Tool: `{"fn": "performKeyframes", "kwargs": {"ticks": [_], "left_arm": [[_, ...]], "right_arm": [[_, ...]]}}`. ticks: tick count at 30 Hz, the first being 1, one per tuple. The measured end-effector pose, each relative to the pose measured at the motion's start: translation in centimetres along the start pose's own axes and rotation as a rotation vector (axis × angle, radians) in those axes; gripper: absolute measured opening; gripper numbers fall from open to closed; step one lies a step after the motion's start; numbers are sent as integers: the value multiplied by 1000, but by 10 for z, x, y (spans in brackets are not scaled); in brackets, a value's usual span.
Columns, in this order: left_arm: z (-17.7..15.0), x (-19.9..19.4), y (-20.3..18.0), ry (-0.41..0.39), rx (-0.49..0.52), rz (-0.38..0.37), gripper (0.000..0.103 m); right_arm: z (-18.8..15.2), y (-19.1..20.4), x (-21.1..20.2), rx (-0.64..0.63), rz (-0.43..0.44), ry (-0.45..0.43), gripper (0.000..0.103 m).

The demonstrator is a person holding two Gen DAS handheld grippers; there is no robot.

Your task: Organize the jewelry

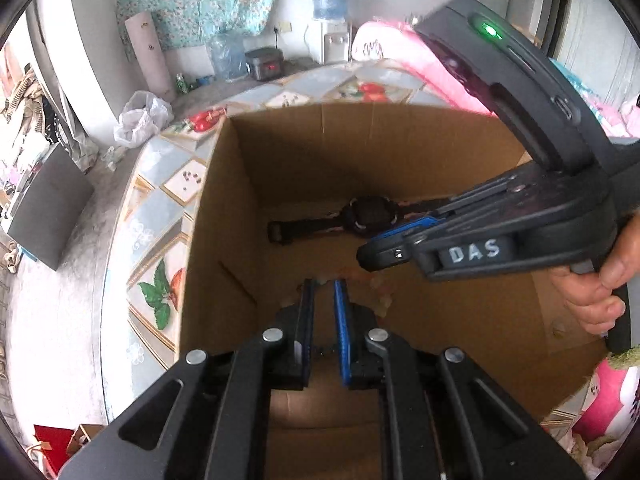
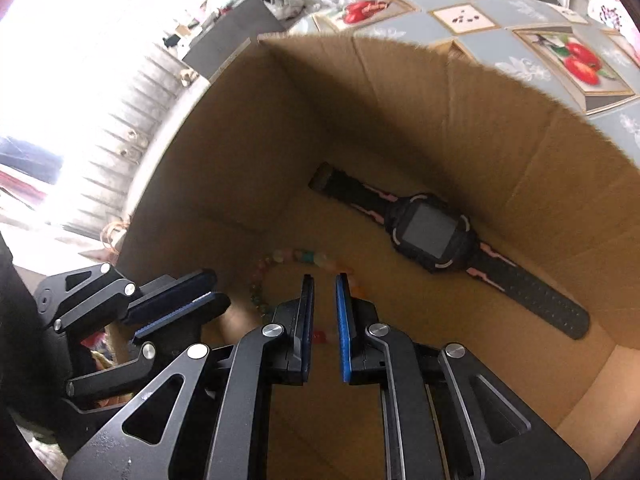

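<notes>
"DAS" is hand-lettered in white on the side of the right tool (image 1: 370, 258); a green light glows on its upper housing. No other legible writing; the water bottle label at the back is too blurry to read.

Landmark: the open cardboard box (image 2: 400, 92). Both tools point down into it. On the box floor by the far wall lies a black smartwatch (image 2: 434, 232) with pink strap accents, laid flat with the strap stretched out. Nearer, right at the tips of both tools, lies a pastel bead bracelet (image 2: 276, 266), partly hidden.

Left tool (image 1: 325, 286): narrow gap between the blue pads, nearly closed, nothing gripped. Right tool: same, slim gap, empty. A hand (image 1: 596, 292) grips its handle.

The box sits on a round tabletop (image 1: 160, 200) covered in blue-grey cloth with fruit-print tiles. Beyond the box: water dispenser (image 1: 330, 20), rice cooker (image 1: 264, 64), rolled mat, white plastic bag, floral curtain on the wall, concrete floor.
</notes>
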State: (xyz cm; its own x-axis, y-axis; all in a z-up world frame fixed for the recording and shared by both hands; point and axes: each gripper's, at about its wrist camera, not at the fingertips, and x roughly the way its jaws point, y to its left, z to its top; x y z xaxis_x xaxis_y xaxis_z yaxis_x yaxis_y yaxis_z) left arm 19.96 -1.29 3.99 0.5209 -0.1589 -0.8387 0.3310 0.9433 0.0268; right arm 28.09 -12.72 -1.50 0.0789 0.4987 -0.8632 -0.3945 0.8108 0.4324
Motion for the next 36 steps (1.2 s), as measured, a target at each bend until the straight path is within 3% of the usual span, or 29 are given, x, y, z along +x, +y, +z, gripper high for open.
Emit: {"fn": "performKeyframes", "kwargs": {"ticks": [9,13,18,21,24,27,30,31,36], "left_arm": [[-18,-63,18,-211,-67,-42,13],[-42,-95,20,-317,-77,-81,22],[-83,-123,19,-419,-98,-102,25],[-110,-125,14,-417,-107,-105,25],[-136,-110,7,-381,-131,-132,25],[-154,-90,-1,-322,-177,-182,25],[-169,-72,-11,-271,-196,-198,25],[-173,-67,-14,-259,-199,-208,25],[-187,-59,-28,-238,-162,-199,25]], "right_arm": [[-32,18,-89,-53,-13,-193,11],[-73,40,-143,-118,-20,-291,11],[-133,58,-179,-150,-2,-372,11],[-173,57,-180,-131,16,-384,12],[-202,51,-145,-50,18,-339,12],[-211,31,-113,48,6,-287,12],[-211,12,-97,119,-90,-277,12],[-208,8,-96,127,-122,-286,8],[-206,0,-97,156,-70,-301,3]]}}
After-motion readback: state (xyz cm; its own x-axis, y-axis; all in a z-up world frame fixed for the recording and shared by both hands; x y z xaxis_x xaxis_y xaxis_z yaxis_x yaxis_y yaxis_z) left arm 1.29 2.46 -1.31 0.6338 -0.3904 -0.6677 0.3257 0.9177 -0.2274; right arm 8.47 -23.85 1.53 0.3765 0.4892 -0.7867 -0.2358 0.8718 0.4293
